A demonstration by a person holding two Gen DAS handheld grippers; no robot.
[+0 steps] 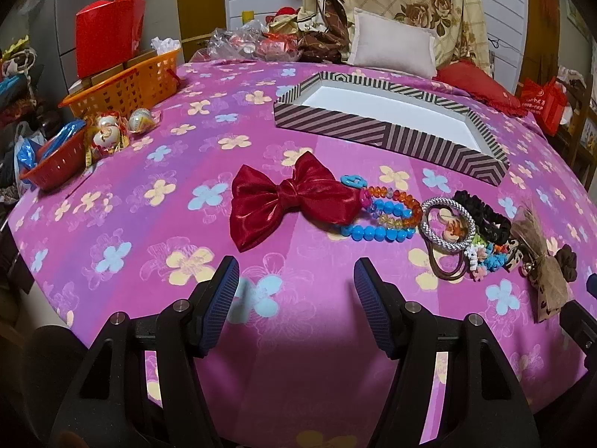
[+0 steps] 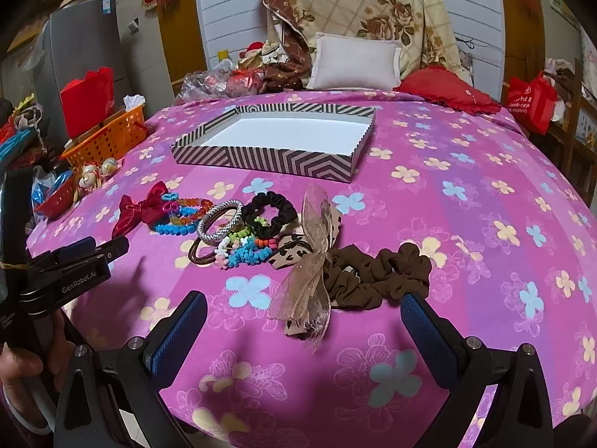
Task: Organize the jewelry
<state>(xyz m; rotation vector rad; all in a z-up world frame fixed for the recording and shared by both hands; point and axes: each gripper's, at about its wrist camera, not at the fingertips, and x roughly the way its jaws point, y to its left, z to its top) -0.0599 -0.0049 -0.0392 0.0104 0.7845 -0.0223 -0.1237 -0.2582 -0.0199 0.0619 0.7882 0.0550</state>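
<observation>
A row of jewelry lies on the pink flowered cloth: a red satin bow (image 1: 287,201) (image 2: 143,207), blue and orange bead bracelets (image 1: 384,212) (image 2: 183,216), a silver bangle (image 1: 447,229) (image 2: 220,220), a black scrunchie (image 1: 485,211) (image 2: 270,211), a leopard and gauze bow (image 2: 311,257) (image 1: 541,261) and a brown scrunchie (image 2: 377,272). Behind them sits an empty striped box (image 1: 373,127) (image 2: 268,156). My left gripper (image 1: 296,283) is open and empty, just short of the red bow. My right gripper (image 2: 304,321) is open and empty, its jaws either side of the gauze bow and brown scrunchie.
An orange basket (image 1: 123,86) (image 2: 108,138), a small red basket (image 1: 56,164) and wrapped balls (image 1: 112,130) stand at the left edge. Pillows (image 1: 391,43) and a red cushion (image 2: 447,89) lie behind the box. The left gripper also shows in the right wrist view (image 2: 74,261).
</observation>
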